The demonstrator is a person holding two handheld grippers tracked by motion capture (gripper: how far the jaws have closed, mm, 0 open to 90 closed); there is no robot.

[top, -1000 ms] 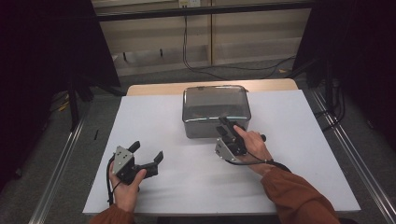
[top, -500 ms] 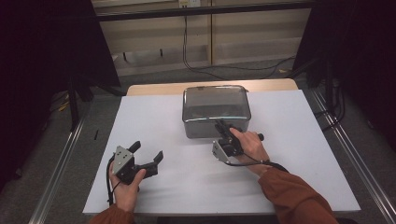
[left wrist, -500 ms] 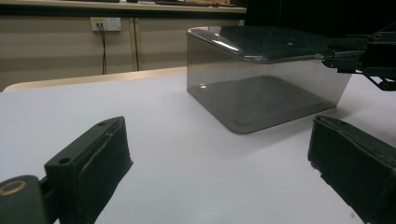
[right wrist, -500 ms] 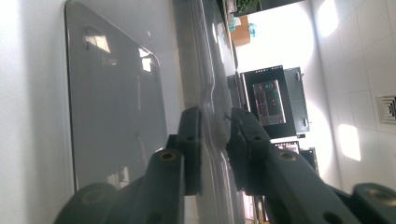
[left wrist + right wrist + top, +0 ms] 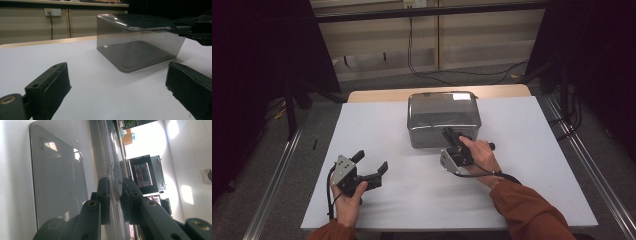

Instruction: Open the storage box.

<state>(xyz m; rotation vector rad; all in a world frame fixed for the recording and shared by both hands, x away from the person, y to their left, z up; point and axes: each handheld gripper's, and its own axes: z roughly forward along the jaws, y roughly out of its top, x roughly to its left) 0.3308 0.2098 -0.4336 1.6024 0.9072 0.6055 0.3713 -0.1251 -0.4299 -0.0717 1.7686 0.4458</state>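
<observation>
A shiny steel rectangular container (image 5: 443, 112) stands at the far middle of the white table. My right gripper (image 5: 448, 133) is at its near side, shut on the thin front rim. In the right gripper view both black jaws (image 5: 115, 182) pinch that rim, with the container (image 5: 57, 182) stretching away to the left. My left gripper (image 5: 373, 160) rests low at the near left, open and holding nothing. In the left gripper view its jaws (image 5: 117, 82) stand wide apart. The container (image 5: 140, 50) is ahead of them, and the right gripper (image 5: 176, 25) is on its upper edge.
The white table sheet (image 5: 522, 165) has bare room on both sides of the container and between the hands. Metal rails (image 5: 277, 170) run along the floor left and right of the table. Cables (image 5: 422, 67) lie on the floor behind it.
The right gripper's jaws look narrower against the container's front rim than a second ago. Both hands stay where they were.
</observation>
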